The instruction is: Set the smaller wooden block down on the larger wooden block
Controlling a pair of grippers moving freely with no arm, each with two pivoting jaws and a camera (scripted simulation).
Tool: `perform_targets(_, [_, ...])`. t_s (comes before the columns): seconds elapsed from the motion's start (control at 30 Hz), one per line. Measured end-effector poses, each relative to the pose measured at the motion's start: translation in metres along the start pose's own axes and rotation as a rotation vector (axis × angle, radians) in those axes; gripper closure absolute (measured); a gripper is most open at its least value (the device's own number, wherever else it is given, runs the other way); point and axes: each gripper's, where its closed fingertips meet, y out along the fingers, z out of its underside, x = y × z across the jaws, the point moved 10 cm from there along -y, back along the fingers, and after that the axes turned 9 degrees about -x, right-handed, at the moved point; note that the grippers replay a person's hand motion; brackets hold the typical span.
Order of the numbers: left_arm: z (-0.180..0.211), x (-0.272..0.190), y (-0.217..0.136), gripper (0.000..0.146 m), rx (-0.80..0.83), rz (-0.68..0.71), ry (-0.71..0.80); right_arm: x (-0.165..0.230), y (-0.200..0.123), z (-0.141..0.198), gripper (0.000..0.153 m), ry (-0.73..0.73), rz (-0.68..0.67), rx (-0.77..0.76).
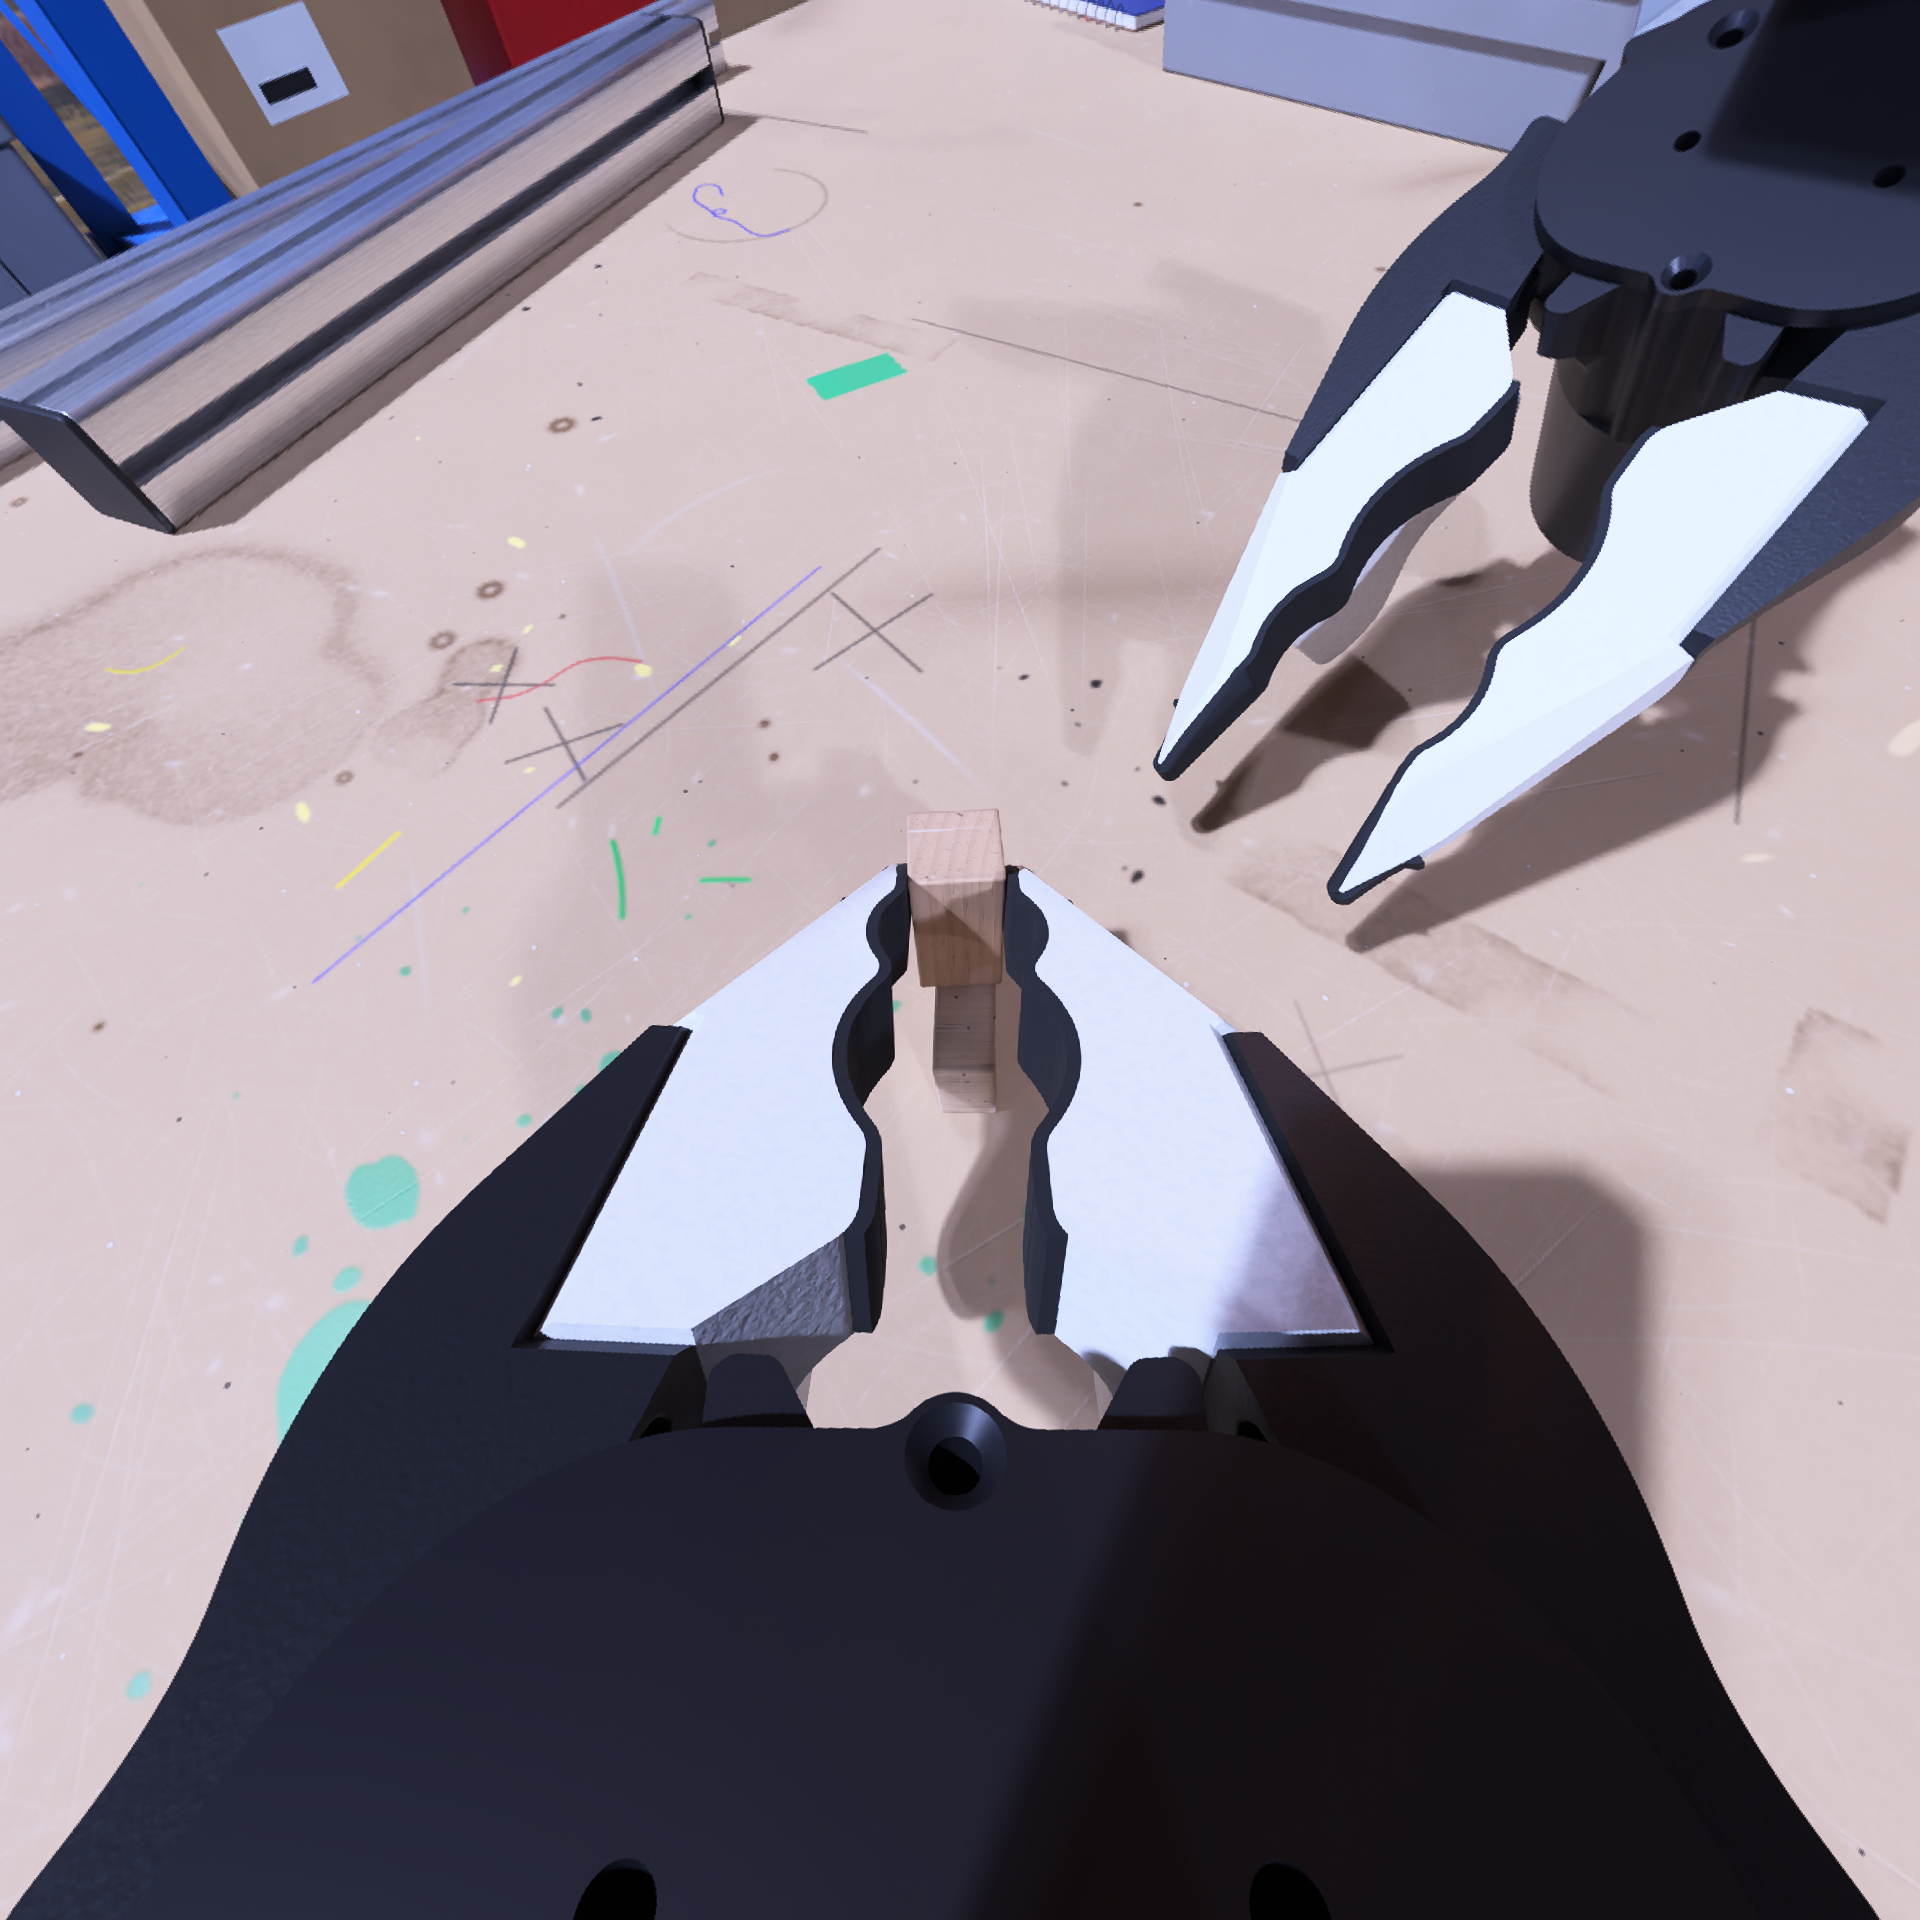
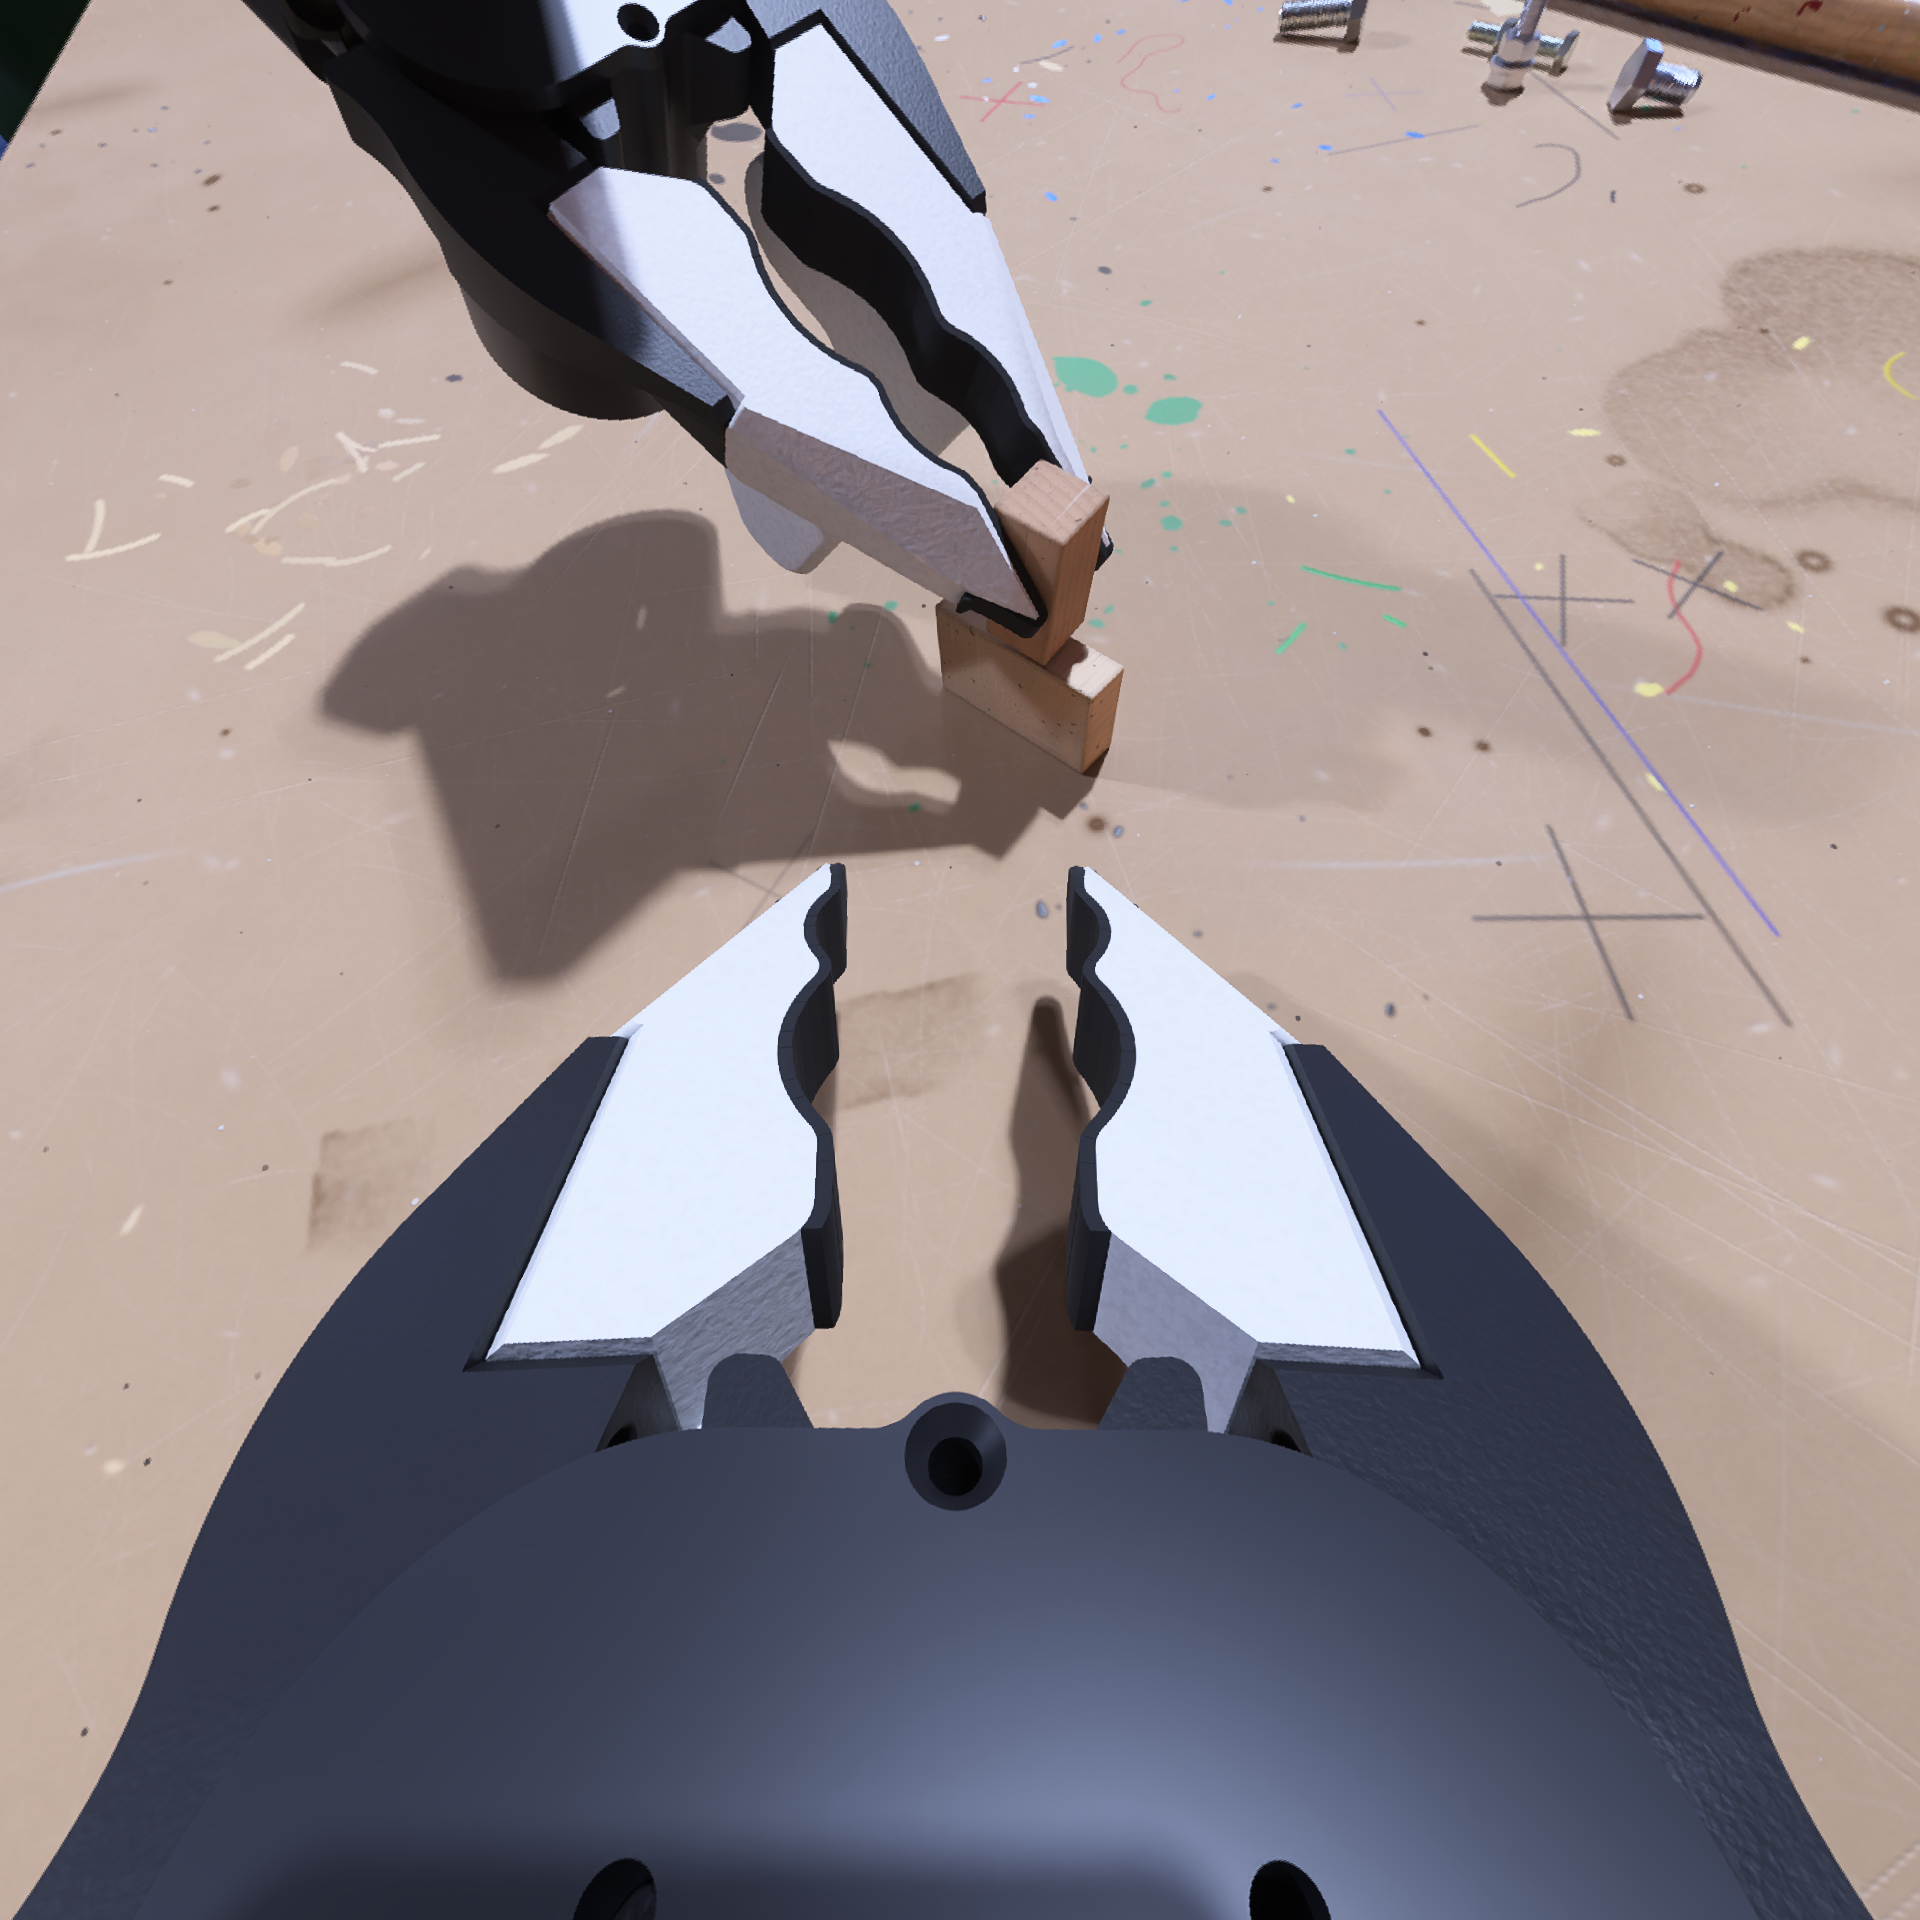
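Observation:
My left gripper is shut on the smaller wooden block, held between its fingertips. In the right wrist view that block stands tilted with its lower end touching the top of the larger wooden block, which lies flat on the table. The larger block shows between my left fingers, below the small one. My right gripper is open and empty, a short way in front of the blocks; it shows in the left wrist view at the right, above the table.
A long aluminium rail lies at the far left with a cardboard box behind it. A grey box stands at the back. Several metal bolts lie far off in the right wrist view. The tabletop is paint-spattered.

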Motion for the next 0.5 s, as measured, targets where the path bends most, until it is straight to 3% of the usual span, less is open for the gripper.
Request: perform_targets(0.5, [-0.0006,-0.0002,0.0000,0.129,0.011,0.000,0.047,0.0000,0.0001,0.0000,0.110,0.000,-0.001,0.000])
